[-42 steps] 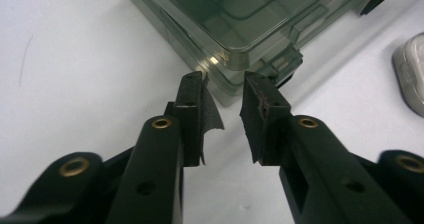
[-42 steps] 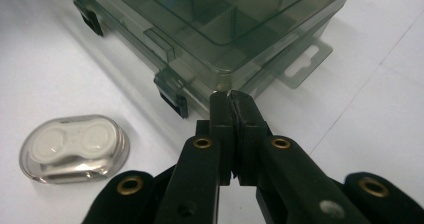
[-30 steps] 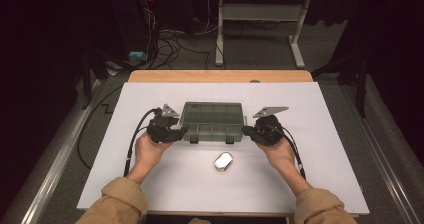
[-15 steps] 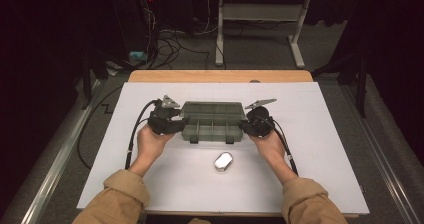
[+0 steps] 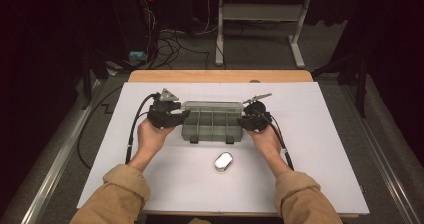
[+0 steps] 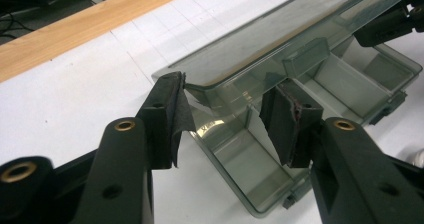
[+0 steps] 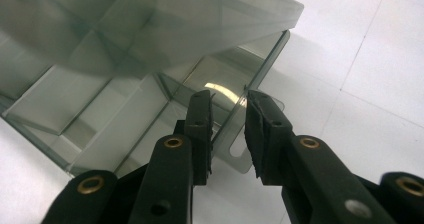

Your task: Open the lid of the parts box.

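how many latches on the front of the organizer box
2, both on the near wall of the clear organizer box: left latch, right latch. None seen elsewhere.

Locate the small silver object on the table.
In the high view the silver object lies on the white sheet, just in front of the box, between the forearms.

A small silver oval object [image 5: 223, 161] lies on the white table [image 5: 325, 149].

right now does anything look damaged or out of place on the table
Nothing spilled or broken. The clear plastic box has its lid partly raised, and its compartments look empty. A small silver object lies loose on the white sheet in front of the box.
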A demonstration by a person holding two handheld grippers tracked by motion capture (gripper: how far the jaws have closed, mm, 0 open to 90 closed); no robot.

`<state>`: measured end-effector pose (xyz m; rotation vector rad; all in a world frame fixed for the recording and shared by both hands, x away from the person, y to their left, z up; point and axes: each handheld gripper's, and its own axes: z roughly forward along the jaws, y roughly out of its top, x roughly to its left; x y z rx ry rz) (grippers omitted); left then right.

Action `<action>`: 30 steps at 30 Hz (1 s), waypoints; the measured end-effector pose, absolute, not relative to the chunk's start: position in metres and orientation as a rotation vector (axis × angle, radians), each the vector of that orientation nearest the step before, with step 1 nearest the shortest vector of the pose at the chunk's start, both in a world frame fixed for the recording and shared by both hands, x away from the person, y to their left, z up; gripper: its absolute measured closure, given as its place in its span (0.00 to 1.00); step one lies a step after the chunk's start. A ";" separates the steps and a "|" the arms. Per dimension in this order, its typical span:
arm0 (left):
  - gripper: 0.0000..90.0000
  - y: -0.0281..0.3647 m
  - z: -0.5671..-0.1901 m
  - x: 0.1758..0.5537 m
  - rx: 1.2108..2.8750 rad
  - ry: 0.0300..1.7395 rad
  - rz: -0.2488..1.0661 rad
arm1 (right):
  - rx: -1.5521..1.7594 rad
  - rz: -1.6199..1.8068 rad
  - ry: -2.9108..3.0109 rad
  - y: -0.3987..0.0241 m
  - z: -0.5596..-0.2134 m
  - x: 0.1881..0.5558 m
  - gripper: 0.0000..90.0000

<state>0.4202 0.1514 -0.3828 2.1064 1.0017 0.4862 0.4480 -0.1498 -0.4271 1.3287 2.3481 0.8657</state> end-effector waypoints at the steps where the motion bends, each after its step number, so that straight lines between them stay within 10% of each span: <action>1: 0.58 0.151 -0.381 0.422 2.099 1.000 0.488 | 1.349 0.873 2.355 -0.151 -0.427 0.451 0.81; 30: 0.66 0.155 -0.391 0.473 1.980 1.086 0.419 | 1.370 0.888 2.382 -0.154 -0.426 0.454 0.82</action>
